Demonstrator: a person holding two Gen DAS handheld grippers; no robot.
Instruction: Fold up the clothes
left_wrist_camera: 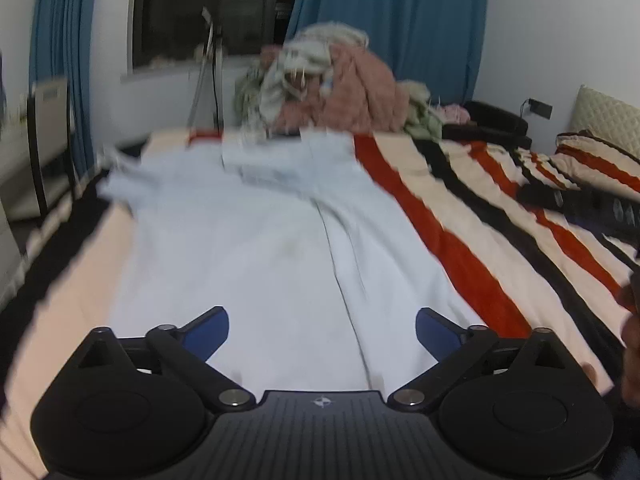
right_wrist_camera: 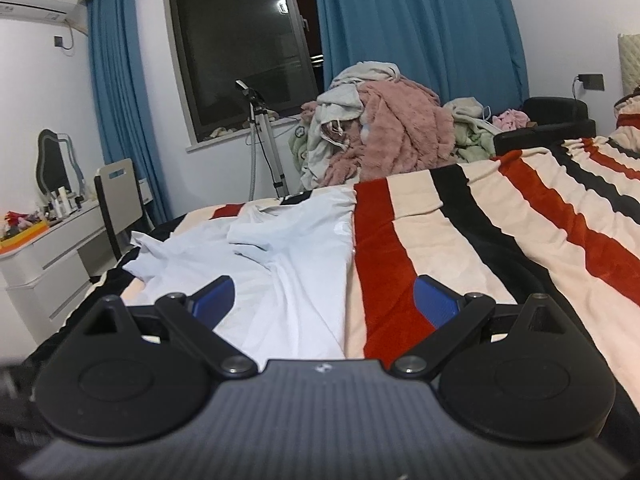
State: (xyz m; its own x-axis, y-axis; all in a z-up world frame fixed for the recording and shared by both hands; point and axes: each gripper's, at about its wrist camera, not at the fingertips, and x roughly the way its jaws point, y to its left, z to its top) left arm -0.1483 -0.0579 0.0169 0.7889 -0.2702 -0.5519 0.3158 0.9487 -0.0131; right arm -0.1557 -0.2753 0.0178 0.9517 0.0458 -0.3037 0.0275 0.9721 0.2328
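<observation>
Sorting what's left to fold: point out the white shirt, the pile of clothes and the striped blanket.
white shirt [right_wrist_camera: 296,248], right wrist view, on its flat middle.
pile of clothes [right_wrist_camera: 400,132], right wrist view, on the pink fleece.
striped blanket [right_wrist_camera: 500,240], right wrist view, on a bare cream stripe.

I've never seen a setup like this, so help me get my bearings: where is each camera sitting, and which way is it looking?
Left wrist: on the left tongs, looking along the pale shirt on the striped blanket; open blue fingers and a hand's edge show.
Right wrist: on the right tongs, over the shirt's right edge; open fingers show.
Shared: shirt, blanket, clothes pile, blue curtains.
</observation>
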